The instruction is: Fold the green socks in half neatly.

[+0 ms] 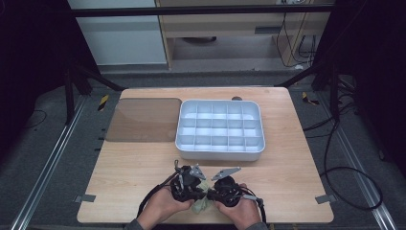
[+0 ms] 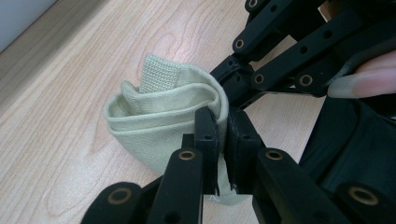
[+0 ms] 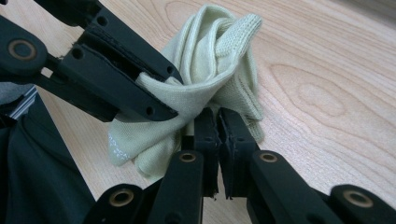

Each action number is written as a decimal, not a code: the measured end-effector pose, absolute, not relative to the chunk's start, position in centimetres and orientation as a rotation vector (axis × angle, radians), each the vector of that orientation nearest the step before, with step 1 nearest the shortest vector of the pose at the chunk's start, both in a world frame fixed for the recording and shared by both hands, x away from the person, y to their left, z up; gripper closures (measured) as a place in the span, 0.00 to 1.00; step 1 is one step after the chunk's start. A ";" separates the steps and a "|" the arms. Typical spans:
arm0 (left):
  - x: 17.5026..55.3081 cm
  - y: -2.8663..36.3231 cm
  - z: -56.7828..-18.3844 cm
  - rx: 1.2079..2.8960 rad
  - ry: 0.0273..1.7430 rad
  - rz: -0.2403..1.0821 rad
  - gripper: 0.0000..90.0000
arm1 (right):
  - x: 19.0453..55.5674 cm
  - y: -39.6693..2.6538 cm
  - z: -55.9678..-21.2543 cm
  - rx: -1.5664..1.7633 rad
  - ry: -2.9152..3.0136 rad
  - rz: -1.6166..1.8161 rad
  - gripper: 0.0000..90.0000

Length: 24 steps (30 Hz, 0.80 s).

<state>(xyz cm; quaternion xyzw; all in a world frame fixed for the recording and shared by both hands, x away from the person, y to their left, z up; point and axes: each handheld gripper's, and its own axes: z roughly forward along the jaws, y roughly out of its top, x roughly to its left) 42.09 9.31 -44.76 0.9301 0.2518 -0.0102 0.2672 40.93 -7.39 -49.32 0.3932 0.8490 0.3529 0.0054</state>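
Near the table (image 1: 143, 158) edge, both grippers, left (image 1: 203, 193) and right (image 1: 208, 193), pinch one pale sock (image 1: 202, 206); fold it best with even tension.

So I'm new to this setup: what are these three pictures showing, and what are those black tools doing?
A person sits at a light wooden table, holding a hand-held black two-jaw gripper in each hand. The high view looks down from above; the other two pictures come from cameras riding on each gripper. The left gripper and right gripper are both shut on a small pale yellow-green knitted cloth, near the table's front edge. Farther back lie a white plastic tray of small compartments and a brown translucent flat lid.
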 end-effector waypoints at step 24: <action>41.9 8.5 -45.9 2.539 0.664 0.029 0.93 | 40.5 -11.3 -48.4 1.326 2.558 1.168 0.88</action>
